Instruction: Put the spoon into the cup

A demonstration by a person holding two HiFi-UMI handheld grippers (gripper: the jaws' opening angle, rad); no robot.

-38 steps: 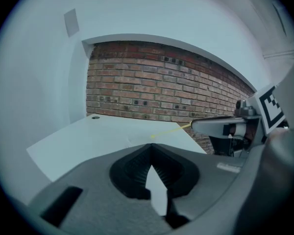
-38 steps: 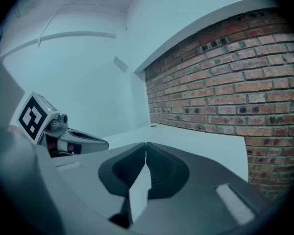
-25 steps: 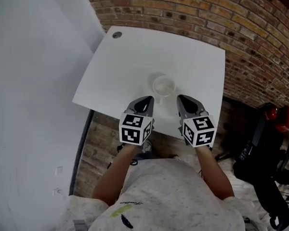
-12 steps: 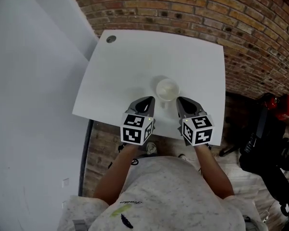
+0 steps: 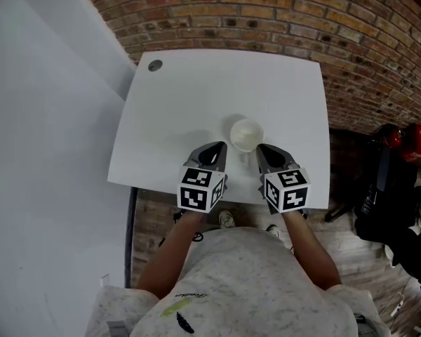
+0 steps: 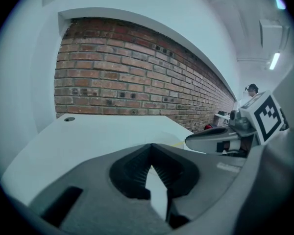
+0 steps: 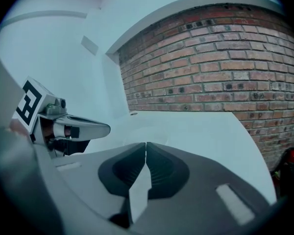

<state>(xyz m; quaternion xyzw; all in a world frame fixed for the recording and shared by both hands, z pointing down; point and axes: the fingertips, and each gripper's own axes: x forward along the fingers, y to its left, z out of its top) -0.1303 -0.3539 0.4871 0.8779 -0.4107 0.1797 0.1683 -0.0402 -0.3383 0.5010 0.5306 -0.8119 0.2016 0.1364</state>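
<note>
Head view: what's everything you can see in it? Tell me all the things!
table: one, white, in the middle, against the brick wall.
cup: one, whitish, near the table's front edge, just ahead of the two claws.
spoon: none that can be made out for sure.
hole: one, dark and round, at the table's far left corner.
brick wall: one, red-brown, behind the table and to its right.
white wall: one, on the left.
gear: black and red, on the floor at right; too unclear to count.
left claw: one, grey with a black-and-white cube, shut, empty.
right claw: one, same colours, shut, empty.
arms: two, bare, below a light speckled shirt.
</note>
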